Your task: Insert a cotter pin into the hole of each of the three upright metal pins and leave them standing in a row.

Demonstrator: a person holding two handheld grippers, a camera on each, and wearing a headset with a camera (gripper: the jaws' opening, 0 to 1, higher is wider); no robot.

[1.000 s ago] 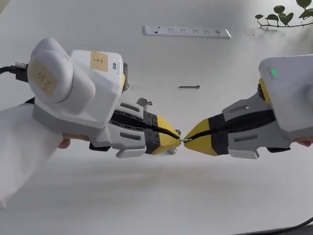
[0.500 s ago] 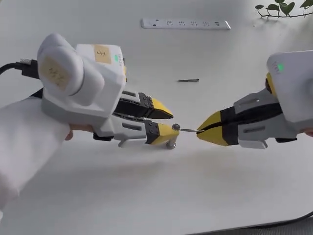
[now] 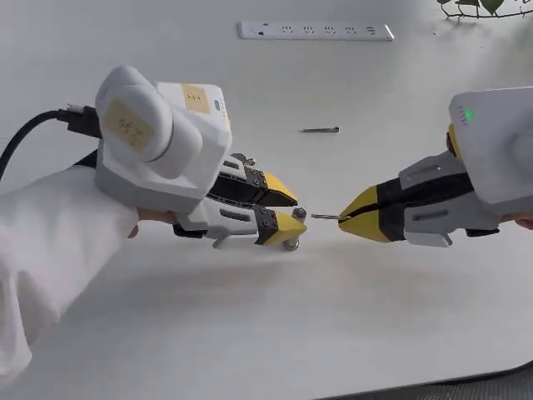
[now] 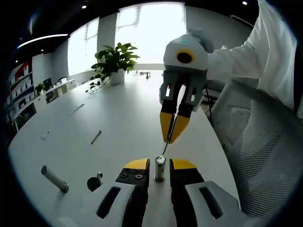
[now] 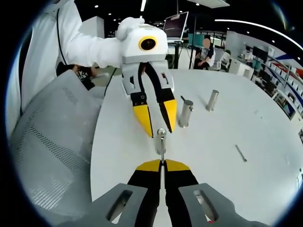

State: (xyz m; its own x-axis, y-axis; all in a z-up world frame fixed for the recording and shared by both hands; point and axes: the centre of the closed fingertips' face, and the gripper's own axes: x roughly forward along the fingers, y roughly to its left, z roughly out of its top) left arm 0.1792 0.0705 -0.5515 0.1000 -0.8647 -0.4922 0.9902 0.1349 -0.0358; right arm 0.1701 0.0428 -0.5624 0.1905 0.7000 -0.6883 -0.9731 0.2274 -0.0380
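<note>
On white workbench [image 3: 250, 333], yellow-tipped left gripper [image 3: 296, 208], clamped 1 s ago, now has jaws released either side of short upright steel pin [image 4: 160, 170], clear of it. Pin stands unaided, so steadying looks done. Right gripper [image 3: 343, 218] is clenched on thin wire cotter pin [image 3: 325, 217]. Cotter pin long axis approx. horiz., free tip pointing at steel pin head; insertion depth not discernible.

Head view looks down on the bench [image 3: 250, 333]; gripper views face each other closely, sharing the pin [image 4: 160, 169] just ahead of their jaws.
</note>
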